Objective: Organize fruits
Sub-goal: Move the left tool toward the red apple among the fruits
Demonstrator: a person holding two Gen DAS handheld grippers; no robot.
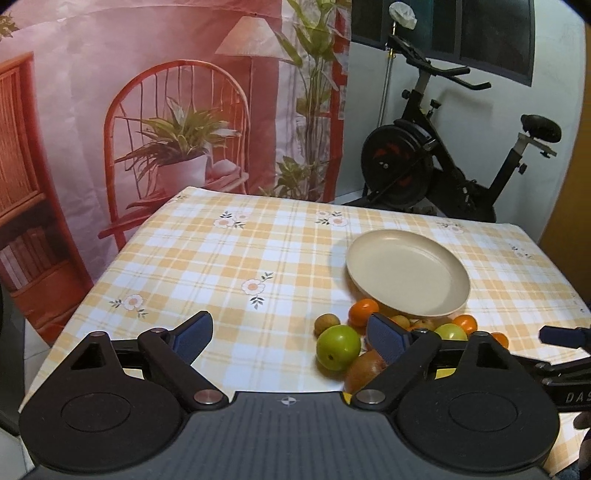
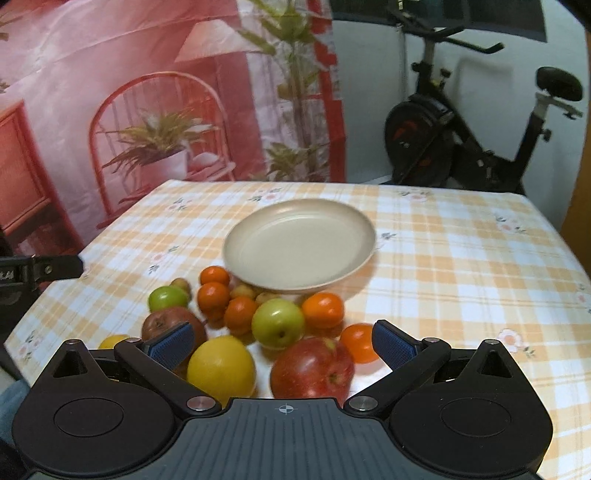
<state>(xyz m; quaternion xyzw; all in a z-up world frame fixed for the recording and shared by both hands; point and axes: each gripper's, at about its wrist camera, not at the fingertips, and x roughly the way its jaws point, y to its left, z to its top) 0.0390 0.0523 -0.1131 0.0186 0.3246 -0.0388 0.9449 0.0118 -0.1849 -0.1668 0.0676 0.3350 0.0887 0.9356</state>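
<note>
Behind the desk (image 1: 207, 258), draped in orange-and-white checked cloth with flowers, hangs a printed backdrop (image 1: 147, 92): red rattan chair, potted plant, lamp, bookshelf. To its right, a pale wall (image 1: 369, 110), a dark window (image 1: 495, 33), and a black exercise bike (image 1: 436, 155) standing on the floor.

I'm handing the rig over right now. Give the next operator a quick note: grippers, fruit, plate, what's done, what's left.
Left gripper: open, holding nothing, over bare tablecloth beside the fruit pile.
Right gripper: open, holding nothing, above the yellow fruit and red apple.
Plate: nothing on it, just behind the pile.
Done: nothing sorted yet. Left: all fruit, including green apples and oranges, loose on the cloth.
</note>
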